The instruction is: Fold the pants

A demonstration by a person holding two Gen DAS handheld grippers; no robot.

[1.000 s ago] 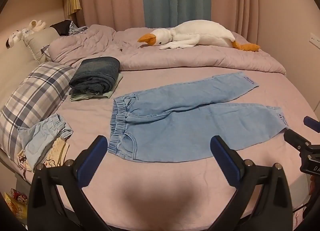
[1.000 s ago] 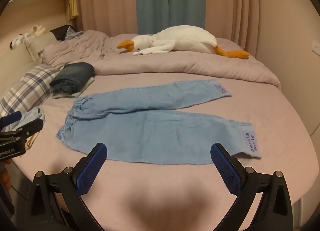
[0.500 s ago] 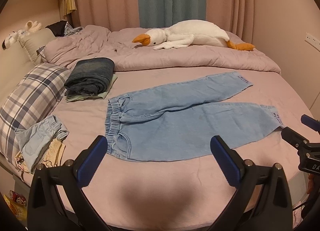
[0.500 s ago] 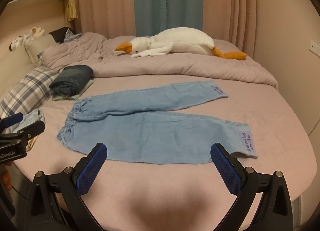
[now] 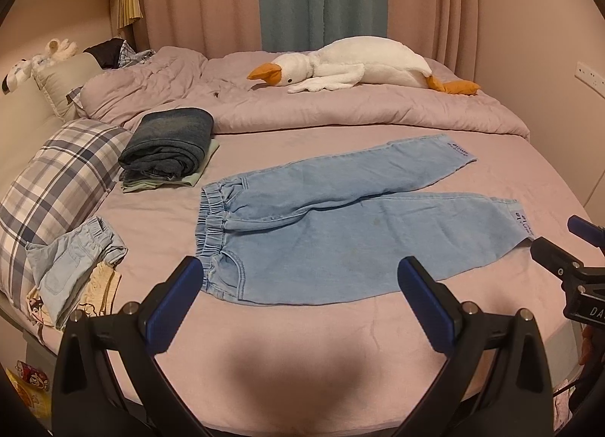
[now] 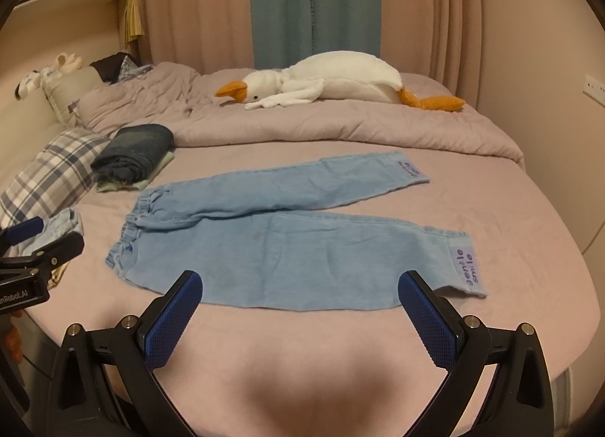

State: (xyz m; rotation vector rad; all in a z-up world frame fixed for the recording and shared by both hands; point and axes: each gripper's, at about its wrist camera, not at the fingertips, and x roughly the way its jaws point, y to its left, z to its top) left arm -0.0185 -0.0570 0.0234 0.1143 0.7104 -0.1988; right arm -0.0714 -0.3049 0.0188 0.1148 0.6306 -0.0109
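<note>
Light blue denim pants (image 5: 340, 225) lie flat on the pink bed, waistband to the left, both legs spread to the right; they also show in the right wrist view (image 6: 287, 236). My left gripper (image 5: 302, 297) is open and empty, held above the bed's near edge in front of the waistband end. My right gripper (image 6: 302, 308) is open and empty, near the lower leg's hem with its purple label (image 6: 467, 266). Each gripper shows at the edge of the other's view.
A folded dark jeans stack (image 5: 168, 145) lies at the left, beside a plaid pillow (image 5: 53, 187). Small folded clothes (image 5: 72, 266) lie at the near left. A goose plush (image 5: 351, 66) rests on the bunched duvet (image 5: 302, 111) at the back.
Both grippers have drawn back and risen slightly, so the pants sit a bit farther off in both views. Nothing on the bed has moved.
</note>
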